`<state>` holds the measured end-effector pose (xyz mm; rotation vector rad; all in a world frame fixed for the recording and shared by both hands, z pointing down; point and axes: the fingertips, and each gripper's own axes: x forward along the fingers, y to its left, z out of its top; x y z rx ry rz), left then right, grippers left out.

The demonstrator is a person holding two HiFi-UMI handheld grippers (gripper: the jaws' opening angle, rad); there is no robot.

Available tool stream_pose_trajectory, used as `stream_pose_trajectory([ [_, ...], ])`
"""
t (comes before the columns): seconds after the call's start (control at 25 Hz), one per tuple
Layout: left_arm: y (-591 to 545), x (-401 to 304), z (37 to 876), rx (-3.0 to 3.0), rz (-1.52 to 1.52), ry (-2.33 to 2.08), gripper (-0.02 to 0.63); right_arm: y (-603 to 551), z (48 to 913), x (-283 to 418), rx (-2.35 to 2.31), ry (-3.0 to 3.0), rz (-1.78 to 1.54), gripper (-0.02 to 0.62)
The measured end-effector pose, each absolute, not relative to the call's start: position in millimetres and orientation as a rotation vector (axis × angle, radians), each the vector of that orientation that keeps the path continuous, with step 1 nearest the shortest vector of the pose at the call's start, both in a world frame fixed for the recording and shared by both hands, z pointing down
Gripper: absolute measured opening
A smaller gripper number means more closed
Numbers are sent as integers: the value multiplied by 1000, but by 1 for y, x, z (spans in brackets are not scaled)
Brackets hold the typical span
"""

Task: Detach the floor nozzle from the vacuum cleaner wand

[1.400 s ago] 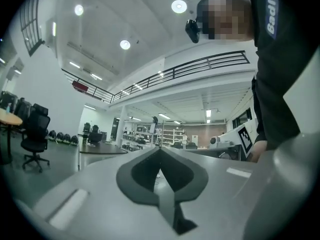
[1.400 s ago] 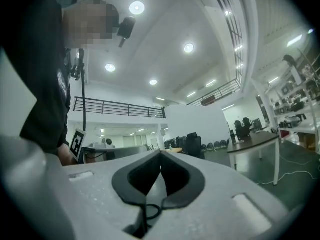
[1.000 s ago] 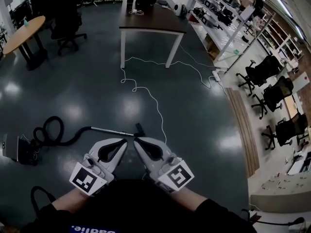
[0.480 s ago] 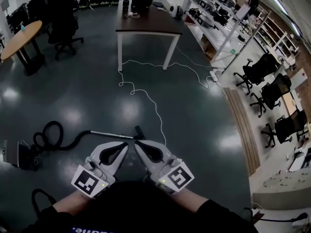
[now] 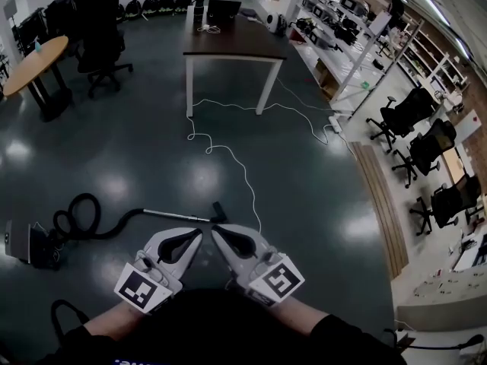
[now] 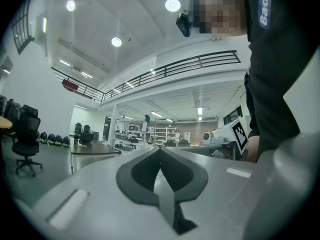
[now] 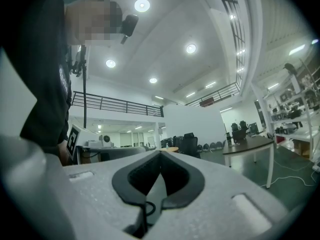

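The vacuum cleaner lies on the dark floor in the head view. Its body (image 5: pixel 29 243) is at the left, with a coiled black hose (image 5: pixel 76 213) and a thin silver wand (image 5: pixel 173 216) running right to the small black floor nozzle (image 5: pixel 219 209). My left gripper (image 5: pixel 198 233) and right gripper (image 5: pixel 214 231) are held side by side in front of me, tips nearly touching, above and just short of the nozzle. Both are shut and hold nothing, as the left gripper (image 6: pixel 160 150) and right gripper (image 7: pixel 160 155) show in their own views.
A white cable (image 5: pixel 244 175) snakes across the floor from the dark table (image 5: pixel 233 41) to near the nozzle. A round wooden table (image 5: pixel 32 61) and a black chair (image 5: pixel 99 44) stand at the back left. Shelving (image 5: pixel 358 36) and office chairs (image 5: pixel 426 147) line the right.
The head view has tilted slightly, so the vacuum and grippers sit a little lower in frame. Both grippers stay shut and side by side.
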<state>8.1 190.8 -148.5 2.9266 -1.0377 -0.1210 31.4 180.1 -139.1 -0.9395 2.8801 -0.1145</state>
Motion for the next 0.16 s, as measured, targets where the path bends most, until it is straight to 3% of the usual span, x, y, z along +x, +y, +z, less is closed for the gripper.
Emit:
stream_pose_trajectory([
  [0.16, 190, 5, -145, 2921, -114, -1044, 2, 180, -139, 29, -938, 2891, -130, -3],
])
